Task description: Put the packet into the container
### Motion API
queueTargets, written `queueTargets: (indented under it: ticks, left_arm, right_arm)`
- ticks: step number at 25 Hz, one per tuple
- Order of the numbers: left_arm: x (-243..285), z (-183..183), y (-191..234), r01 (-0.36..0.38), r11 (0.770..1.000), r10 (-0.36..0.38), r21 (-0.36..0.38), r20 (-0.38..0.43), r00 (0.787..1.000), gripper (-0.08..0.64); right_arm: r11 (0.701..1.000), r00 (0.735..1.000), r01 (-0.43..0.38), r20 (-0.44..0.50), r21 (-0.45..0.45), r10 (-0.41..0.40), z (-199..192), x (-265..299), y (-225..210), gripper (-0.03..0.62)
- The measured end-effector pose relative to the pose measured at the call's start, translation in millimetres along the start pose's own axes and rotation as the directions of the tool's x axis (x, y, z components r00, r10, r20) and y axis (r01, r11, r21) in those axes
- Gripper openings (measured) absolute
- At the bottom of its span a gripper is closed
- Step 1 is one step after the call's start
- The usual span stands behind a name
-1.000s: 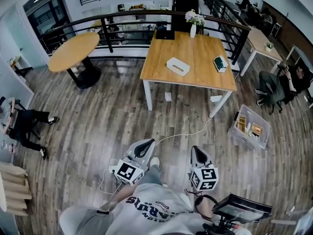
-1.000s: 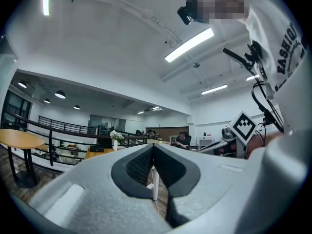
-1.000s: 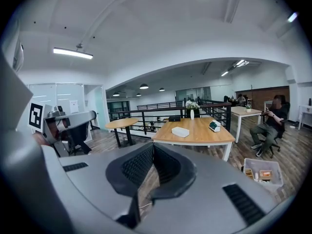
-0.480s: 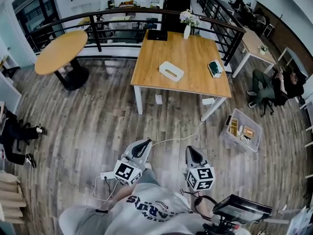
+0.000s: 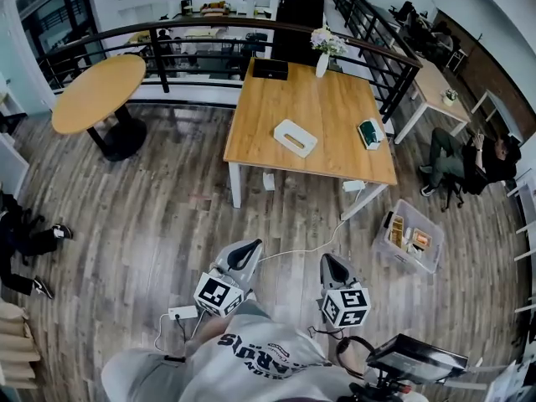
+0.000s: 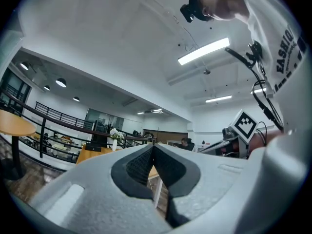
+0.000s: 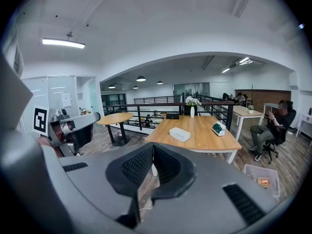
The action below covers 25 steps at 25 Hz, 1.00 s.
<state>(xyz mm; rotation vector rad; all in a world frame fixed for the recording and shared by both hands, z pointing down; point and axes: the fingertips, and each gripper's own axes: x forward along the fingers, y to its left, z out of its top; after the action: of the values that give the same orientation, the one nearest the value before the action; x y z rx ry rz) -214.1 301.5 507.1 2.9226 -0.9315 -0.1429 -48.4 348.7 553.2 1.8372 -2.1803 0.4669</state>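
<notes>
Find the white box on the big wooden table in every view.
Head view: the white box lies near the middle of the wooden table, in the upper centre.
Left gripper view: not visible; only a strip of the table shows at the left.
Right gripper view: the white box lies on the tabletop, just right of centre.
Shared landmark: the vase of flowers at the table's far edge.

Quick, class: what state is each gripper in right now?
Left gripper: closed, holding nothing.
Right gripper: closed, holding nothing.
</notes>
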Motion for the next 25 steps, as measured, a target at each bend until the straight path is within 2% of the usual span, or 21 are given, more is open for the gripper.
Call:
queueTargets:
  ticks: [5, 9, 18, 25]
  left_arm:
    - [5.1, 11.3, 37.0, 0.003, 1.0, -0.003, -0.004, 0.009, 1.0, 0.002]
    - [7.2, 13.7, 56.8, 0.043, 0.999, -0.042, -0.011, 0.033, 0.999, 0.0]
    - [15.3, 0.5, 69.6, 0.109, 0.993, -0.107, -0.036, 0.051, 0.993, 0.0]
    - [12.3, -4.8, 71.0, 0.11, 0.993, -0.107, -0.051, 0.06, 0.992, 0.0]
  right_arm:
    - [1.0, 0.999, 0.029, -0.02, -0.003, -0.029, 16.6, 22.0, 2.1, 0.008]
    - [0.998, 0.998, 0.054, -0.023, -0.011, -0.054, 22.2, 36.0, 7.1, 0.008]
    - [0.991, 0.989, 0.135, -0.061, -0.014, -0.136, 10.9, 36.6, 1.6, 0.008]
    - [0.996, 0.994, 0.086, -0.067, -0.03, -0.088, 17.4, 58.6, 13.0, 0.008]
